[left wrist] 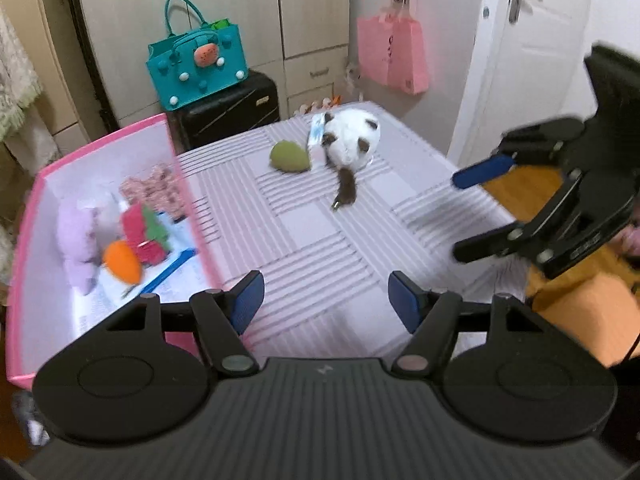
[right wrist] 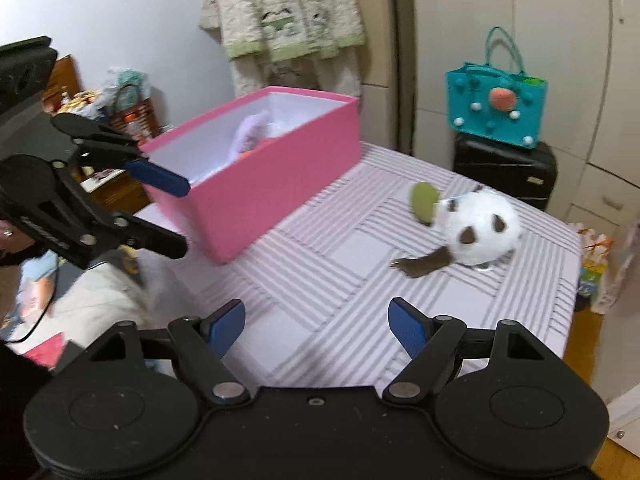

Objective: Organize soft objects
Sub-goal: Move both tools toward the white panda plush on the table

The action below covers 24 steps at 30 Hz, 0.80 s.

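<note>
A pink box (left wrist: 108, 136) stands on the left of the striped table. It holds a lilac plush (left wrist: 76, 236), an orange carrot toy (left wrist: 122, 266) and a red-and-green toy (left wrist: 140, 232). Farther back on the table lie a green soft toy (left wrist: 290, 156) and a white plush with brown patches (left wrist: 352, 140), touching each other. My left gripper (left wrist: 326, 300) hovers open over the table's near part, beside the box, with nothing between its fingers. My right gripper (right wrist: 318, 320) is open and empty too, short of the white plush (right wrist: 480, 224) and green toy (right wrist: 424, 202). The box's pink wall (right wrist: 280, 168) faces it.
A teal handbag (left wrist: 196, 64) sits on a black suitcase (left wrist: 228, 112) behind the table. A pink paper bag (left wrist: 394, 56) hangs on the wardrobe, and a white door (left wrist: 532, 60) is at the right. Striped cloth (right wrist: 320, 264) lies bare between the grippers and the toys.
</note>
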Available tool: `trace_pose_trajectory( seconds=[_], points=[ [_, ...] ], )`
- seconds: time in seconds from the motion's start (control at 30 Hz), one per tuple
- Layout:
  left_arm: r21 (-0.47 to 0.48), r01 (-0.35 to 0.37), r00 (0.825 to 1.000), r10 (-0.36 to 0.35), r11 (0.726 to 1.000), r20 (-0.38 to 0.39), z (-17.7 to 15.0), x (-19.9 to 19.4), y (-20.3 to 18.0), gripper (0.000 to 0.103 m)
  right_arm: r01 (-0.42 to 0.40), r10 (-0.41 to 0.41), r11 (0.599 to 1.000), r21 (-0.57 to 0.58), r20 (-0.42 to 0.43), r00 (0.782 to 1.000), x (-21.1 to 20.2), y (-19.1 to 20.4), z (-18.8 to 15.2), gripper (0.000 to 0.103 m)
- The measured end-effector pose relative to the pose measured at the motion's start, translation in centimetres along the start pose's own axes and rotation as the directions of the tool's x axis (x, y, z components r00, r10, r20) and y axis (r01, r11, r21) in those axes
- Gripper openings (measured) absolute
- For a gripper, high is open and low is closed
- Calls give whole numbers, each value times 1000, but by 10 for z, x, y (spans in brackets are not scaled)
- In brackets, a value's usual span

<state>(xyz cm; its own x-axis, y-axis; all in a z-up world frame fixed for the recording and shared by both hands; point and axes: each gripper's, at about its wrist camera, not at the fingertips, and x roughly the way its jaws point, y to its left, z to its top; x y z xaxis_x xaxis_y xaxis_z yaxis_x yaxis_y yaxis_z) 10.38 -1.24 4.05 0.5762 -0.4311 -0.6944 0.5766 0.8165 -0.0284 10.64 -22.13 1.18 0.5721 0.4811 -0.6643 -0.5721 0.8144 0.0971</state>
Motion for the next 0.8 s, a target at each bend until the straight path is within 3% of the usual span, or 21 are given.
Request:
trace_pose_trajectory(
  seconds=[0.3, 0.47, 0.6, 0.8],
  points=[
    [-104, 134, 980, -116, 985, 163, 16, 36, -12, 68, 92, -91, 996, -2, 107, 990, 26, -33, -4, 83],
    [-163, 144, 968, -105, 976, 227, 31, 58, -12, 68, 155, -149, 988, -27, 163, 975, 42, -44, -7, 83],
    [-210, 105, 971, -55, 972, 232, 37, 80, -13, 68, 149, -147, 989, 7, 203, 968, 51, -60, -6, 83],
    [-305, 115, 971, -42, 945, 236, 46, 118, -6, 68, 196, -201, 980, 42, 226, 953, 66, -86, -6, 85]
  ],
)
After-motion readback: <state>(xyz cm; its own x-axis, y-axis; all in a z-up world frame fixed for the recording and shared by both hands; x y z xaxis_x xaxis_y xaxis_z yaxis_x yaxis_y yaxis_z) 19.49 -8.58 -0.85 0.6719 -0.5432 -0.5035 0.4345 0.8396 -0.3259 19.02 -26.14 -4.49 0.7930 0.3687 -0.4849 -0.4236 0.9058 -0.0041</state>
